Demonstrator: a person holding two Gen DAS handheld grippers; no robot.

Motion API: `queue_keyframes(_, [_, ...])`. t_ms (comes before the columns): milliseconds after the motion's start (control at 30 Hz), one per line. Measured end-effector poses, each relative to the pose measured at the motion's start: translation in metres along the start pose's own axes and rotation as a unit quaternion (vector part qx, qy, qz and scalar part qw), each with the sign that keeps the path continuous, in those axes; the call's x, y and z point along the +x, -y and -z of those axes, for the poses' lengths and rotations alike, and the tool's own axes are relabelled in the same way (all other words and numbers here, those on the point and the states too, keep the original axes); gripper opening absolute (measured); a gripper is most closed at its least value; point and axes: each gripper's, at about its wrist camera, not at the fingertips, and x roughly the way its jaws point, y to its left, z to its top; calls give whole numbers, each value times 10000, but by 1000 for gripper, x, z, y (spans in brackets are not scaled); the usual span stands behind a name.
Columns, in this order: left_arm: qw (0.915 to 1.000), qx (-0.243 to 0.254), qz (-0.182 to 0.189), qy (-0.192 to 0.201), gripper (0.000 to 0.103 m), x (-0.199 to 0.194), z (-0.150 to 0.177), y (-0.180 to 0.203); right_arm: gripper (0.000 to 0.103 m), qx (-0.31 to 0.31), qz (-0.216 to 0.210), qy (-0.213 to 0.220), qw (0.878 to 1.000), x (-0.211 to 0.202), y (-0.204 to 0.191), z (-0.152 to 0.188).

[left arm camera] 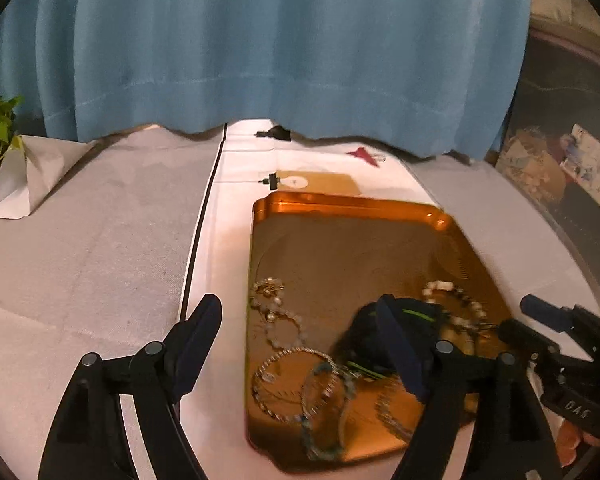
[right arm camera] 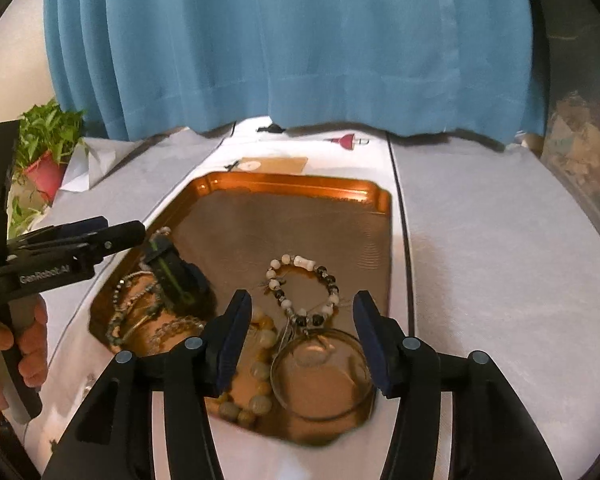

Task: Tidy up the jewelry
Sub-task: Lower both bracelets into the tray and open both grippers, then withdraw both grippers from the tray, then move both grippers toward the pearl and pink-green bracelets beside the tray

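Observation:
A copper tray lies on a white cloth and holds several bracelets. My left gripper stands open over its near left part, above a pearl bracelet, a silver bangle and a turquoise bead bracelet. A black watch lies by its right finger. My right gripper is open above the tray, with a black-and-white bead bracelet just beyond its fingertips. A thin bangle and a yellow bead bracelet lie beneath it. Nothing is held.
A blue curtain hangs over the table's far edge. A tan card, a black clip and a red item lie beyond the tray. A potted plant stands far left. A hand holds the left gripper.

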Motion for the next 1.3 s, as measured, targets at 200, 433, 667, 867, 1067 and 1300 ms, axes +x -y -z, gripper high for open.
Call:
queue_keyframes(200, [9996, 199, -129, 132, 77, -39, 19, 18, 55, -50, -14, 296, 9995, -46, -10, 15])
queue_keyframes(433, [9983, 454, 47, 371, 78, -109, 37, 57, 73, 48, -158, 741, 9971, -120, -23, 27])
queue_keyframes(667, [9978, 160, 332, 549, 78, -189, 49, 75, 76, -175, -141, 1099, 9937, -209, -48, 37])
queue_keyframes(867, [9958, 223, 327, 826, 80, -261, 63, 92, 82, -179, -174, 1384, 9901, -282, -66, 48])
queue_keyframes(1067, [9940, 276, 207, 1038, 81, -310, 77, 94, 84, -148, -303, 1618, 9862, -332, -81, 63])
queue_keyframes(1300, [9937, 293, -63, 1080, 81, -329, 85, 88, 84, -141, -480, 1754, 9832, -347, -93, 72])
